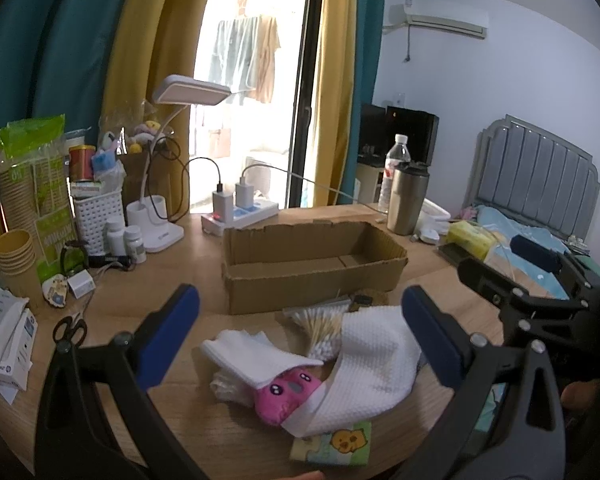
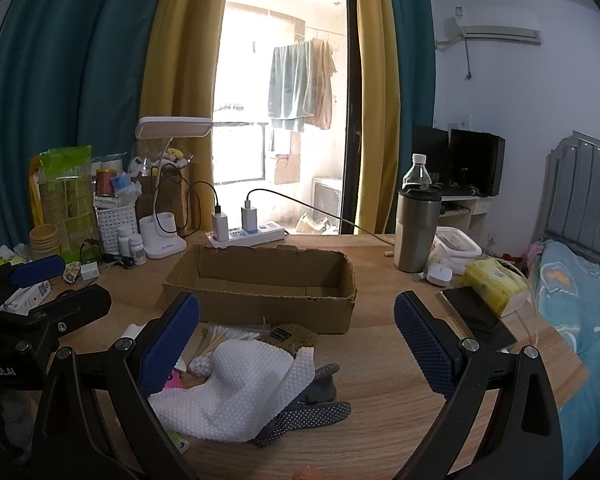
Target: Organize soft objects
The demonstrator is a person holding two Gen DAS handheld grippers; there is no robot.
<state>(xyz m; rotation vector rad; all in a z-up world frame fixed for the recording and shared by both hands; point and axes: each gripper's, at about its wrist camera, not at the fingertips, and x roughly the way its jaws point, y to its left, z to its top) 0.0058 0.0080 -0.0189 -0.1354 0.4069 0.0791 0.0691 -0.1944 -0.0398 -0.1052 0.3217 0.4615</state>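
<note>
An empty cardboard box (image 1: 312, 264) sits mid-table; it also shows in the right wrist view (image 2: 260, 292). In front of it lies a pile: a white waffle cloth (image 1: 376, 364) (image 2: 236, 388), a smaller folded white cloth (image 1: 252, 356), a pink plush toy (image 1: 286, 394) half under the cloths, and dark dotted socks (image 2: 308, 412). My left gripper (image 1: 300, 340) is open above the pile, empty. My right gripper (image 2: 296, 344) is open over the pile's right side, empty. The right gripper's body shows at the right of the left wrist view (image 1: 520, 300).
Cotton swabs (image 1: 320, 328) and a chick-print tissue pack (image 1: 332, 446) lie by the pile. A desk lamp (image 1: 160, 216), power strip (image 1: 240, 216), steel tumbler (image 2: 416, 232), phone (image 2: 480, 320), yellow tissue pack (image 2: 496, 284), scissors (image 1: 70, 328) and paper cups (image 1: 16, 256) ring the table. A bed (image 2: 580, 312) is right.
</note>
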